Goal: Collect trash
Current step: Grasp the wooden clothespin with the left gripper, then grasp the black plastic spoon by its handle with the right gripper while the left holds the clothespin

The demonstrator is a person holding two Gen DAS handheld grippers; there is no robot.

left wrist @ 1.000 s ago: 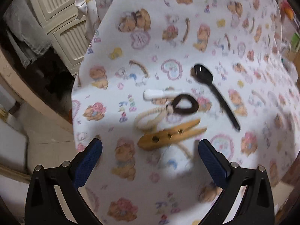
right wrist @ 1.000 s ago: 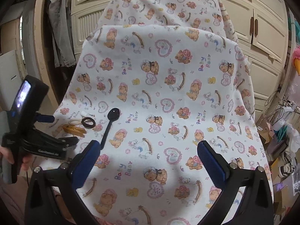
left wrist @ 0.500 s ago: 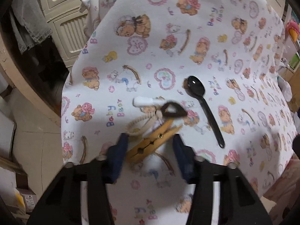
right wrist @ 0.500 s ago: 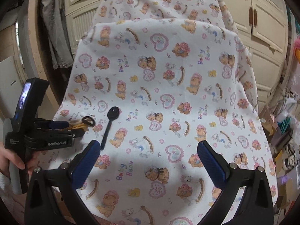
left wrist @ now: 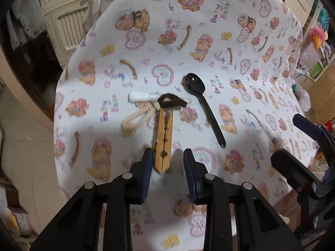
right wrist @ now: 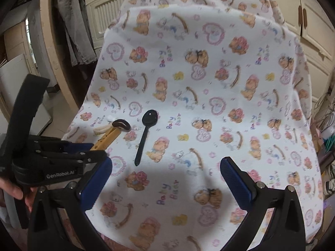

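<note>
My left claw (left wrist: 166,165) has just been closing around the near end of the wooden clothespin (left wrist: 164,138), though its pads aren't clearly pressing yet. My right claw (right wrist: 165,179) hangs spread and empty. Beyond, hair ties (left wrist: 171,102) and black spoon (left wrist: 202,102) lie uncollected on the cloth (left wrist: 209,31).

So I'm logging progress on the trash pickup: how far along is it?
Barely started: nothing looks collected. The left gripper has just been closing around the wooden clothespin, which sits between its jaws; a gap still shows on one side. The right gripper is open and empty. Still on the bear-print cloth: black plastic spoon, brown hair tie, beige coiled hair tie, small white piece.
</note>
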